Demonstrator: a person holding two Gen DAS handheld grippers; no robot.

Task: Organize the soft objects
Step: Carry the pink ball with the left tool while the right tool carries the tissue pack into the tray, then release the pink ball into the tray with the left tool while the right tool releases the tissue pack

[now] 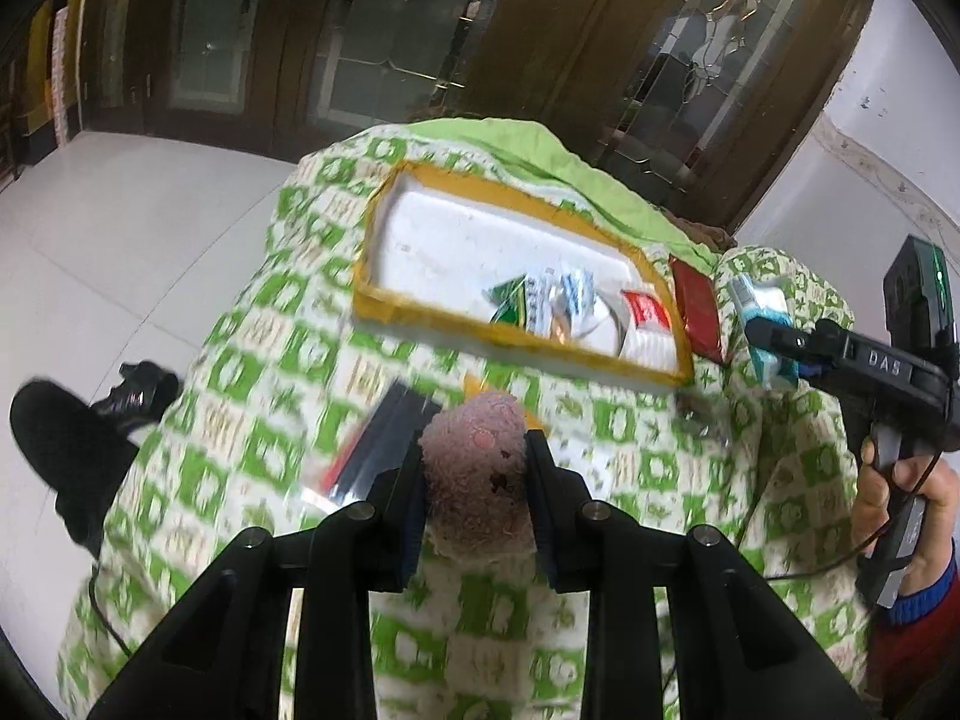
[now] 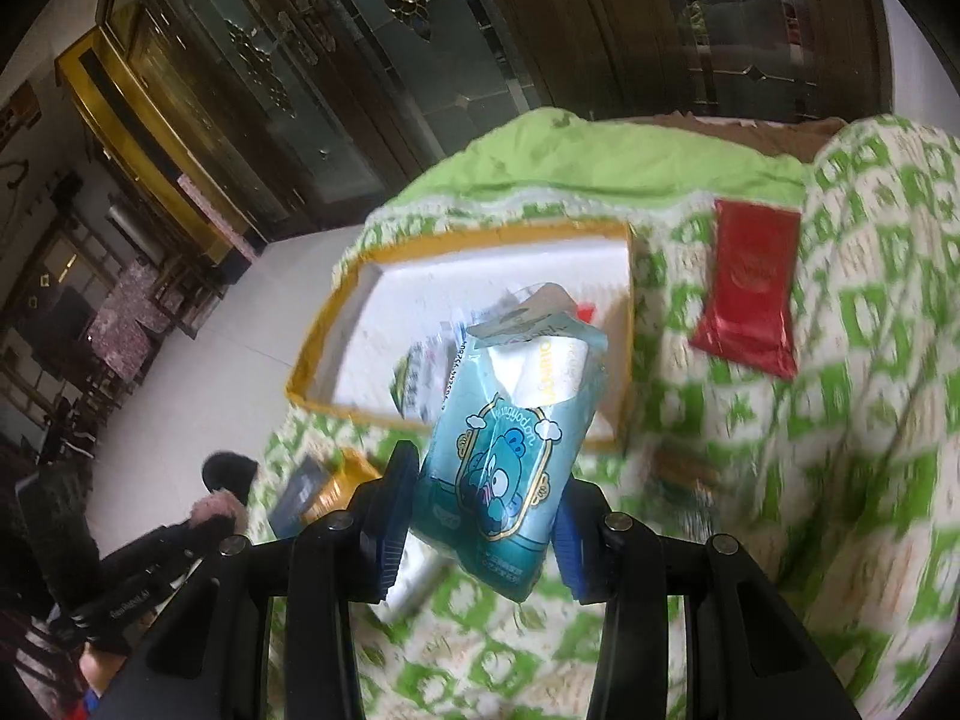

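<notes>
The left gripper had its fingers clamped on a pink fuzzy plush toy, held above the green-and-white patterned quilt; the right gripper was closed tight on a blue tissue pack printed with a cartoon figure, lifted clear of the cloth; just beyond both stood a shallow yellow-rimmed white box with a few small packets lying at one end; a red packet lay on the quilt just beside the box; a dark flat item lay near the plush, too blurred to name.
</notes>
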